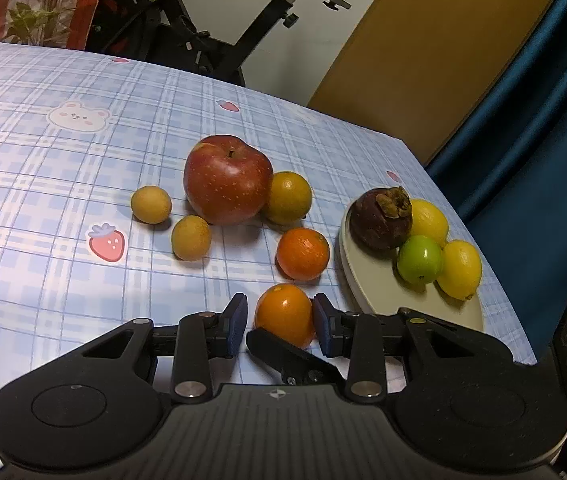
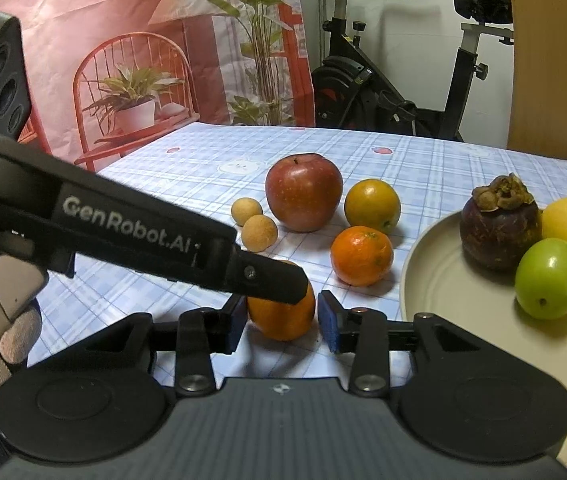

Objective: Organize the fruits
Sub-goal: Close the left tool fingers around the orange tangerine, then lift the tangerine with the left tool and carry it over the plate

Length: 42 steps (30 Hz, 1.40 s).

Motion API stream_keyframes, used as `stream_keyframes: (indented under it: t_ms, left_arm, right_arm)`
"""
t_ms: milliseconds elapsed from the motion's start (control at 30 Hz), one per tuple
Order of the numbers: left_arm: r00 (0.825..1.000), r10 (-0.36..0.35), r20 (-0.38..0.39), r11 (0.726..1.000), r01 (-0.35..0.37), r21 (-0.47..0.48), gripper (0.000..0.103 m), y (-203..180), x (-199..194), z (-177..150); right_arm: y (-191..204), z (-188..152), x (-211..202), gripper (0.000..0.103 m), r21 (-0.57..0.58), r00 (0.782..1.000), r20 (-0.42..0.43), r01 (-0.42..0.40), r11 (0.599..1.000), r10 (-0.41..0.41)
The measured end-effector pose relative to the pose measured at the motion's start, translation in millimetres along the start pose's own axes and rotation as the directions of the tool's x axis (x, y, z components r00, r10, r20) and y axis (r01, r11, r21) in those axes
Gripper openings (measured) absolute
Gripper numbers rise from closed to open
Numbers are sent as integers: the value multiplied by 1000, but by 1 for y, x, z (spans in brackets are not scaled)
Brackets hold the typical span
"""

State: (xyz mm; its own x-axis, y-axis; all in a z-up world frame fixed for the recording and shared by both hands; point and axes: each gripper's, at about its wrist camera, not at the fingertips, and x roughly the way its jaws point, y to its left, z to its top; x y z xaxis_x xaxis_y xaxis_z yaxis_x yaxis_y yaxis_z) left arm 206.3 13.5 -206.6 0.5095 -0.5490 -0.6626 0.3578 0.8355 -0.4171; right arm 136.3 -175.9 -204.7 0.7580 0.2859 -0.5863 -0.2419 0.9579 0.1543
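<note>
Between the pads of the left gripper point(image 1: 280, 314) sits an orange point(image 1: 283, 316) on the cloth point(image 1: 83, 168) — the right pad touches the peel, but a sliver of cloth shows at the left pad, so the jaws stand slightly apart. The right gripper point(image 2: 283, 314) brackets the same orange, left pad against it; whether it truly clamps cannot be told. Just right lies the plate point(image 1: 367, 292) — nearer the right hand, so the carry likely suits it.

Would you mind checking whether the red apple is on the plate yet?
No, the red apple sits on the checked tablecloth, well left of the plate.
</note>
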Motion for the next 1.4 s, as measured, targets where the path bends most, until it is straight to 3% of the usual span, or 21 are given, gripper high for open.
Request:
stream_keyframes:
  t_ms: [467,700,1133,1400]
  left_arm:
    - [999,-51,-14,996,50,-73,39,9,2,-2]
    - [998,-53,-15,996,52,-66,36,6,2,-2]
    - [999,-54,-7,998,54,-10,36,-12,-7,3]
    - [999,-53,2,991,53,123,36,-59,-1,15]
  right_arm:
    - [1,1,1,41,-2,1000,-4,3,1000,-3]
    - [1,-1,-1,42,-7,1000,-9,8,1000,-8]
    - [0,1,-20,39,26,999,44,19,999,-20]
    - [-21,6,-49,39,127,990,107,74,989,-88]
